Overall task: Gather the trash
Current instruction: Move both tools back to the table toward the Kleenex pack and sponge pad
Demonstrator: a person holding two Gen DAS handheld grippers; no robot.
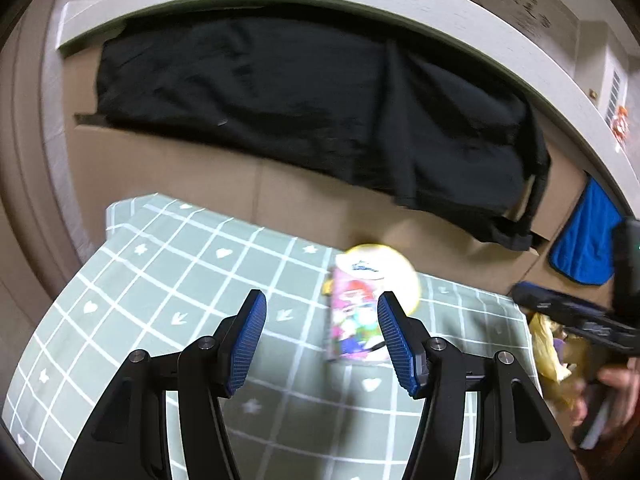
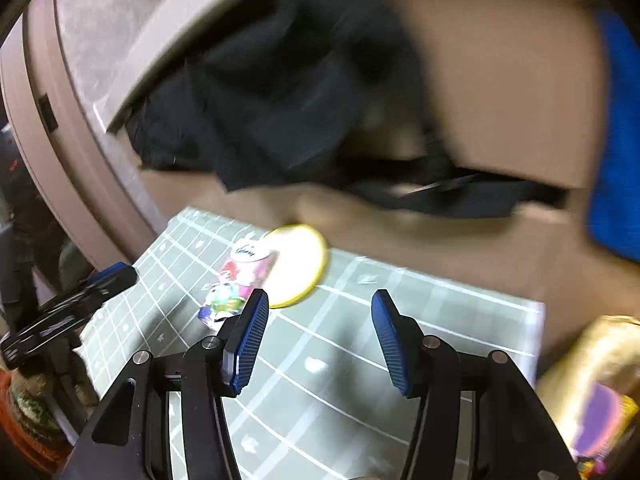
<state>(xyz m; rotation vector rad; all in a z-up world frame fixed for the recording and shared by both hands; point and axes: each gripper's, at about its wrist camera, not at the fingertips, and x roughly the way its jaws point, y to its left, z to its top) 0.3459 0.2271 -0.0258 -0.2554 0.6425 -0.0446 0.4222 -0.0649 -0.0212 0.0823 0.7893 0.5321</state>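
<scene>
A pink cartoon-printed can [image 1: 354, 316] lies on its side on the green checked tablecloth [image 1: 160, 280], against a round yellow-rimmed lid [image 1: 396, 272]. My left gripper [image 1: 322, 340] is open and empty; the can lies just ahead of its right finger. In the right wrist view the can [image 2: 236, 284] and lid [image 2: 298, 264] lie ahead and left of my right gripper [image 2: 318, 336], which is open and empty above the cloth [image 2: 400, 320]. The left gripper's finger [image 2: 72, 304] shows at the left edge.
A cardboard box [image 1: 200, 168] draped with black cloth [image 1: 300, 100] stands behind the table. A blue cloth [image 1: 584, 236] hangs at right. A yellow bag with purple contents [image 2: 592, 384] sits off the table's right edge. The right gripper [image 1: 580, 316] shows at right.
</scene>
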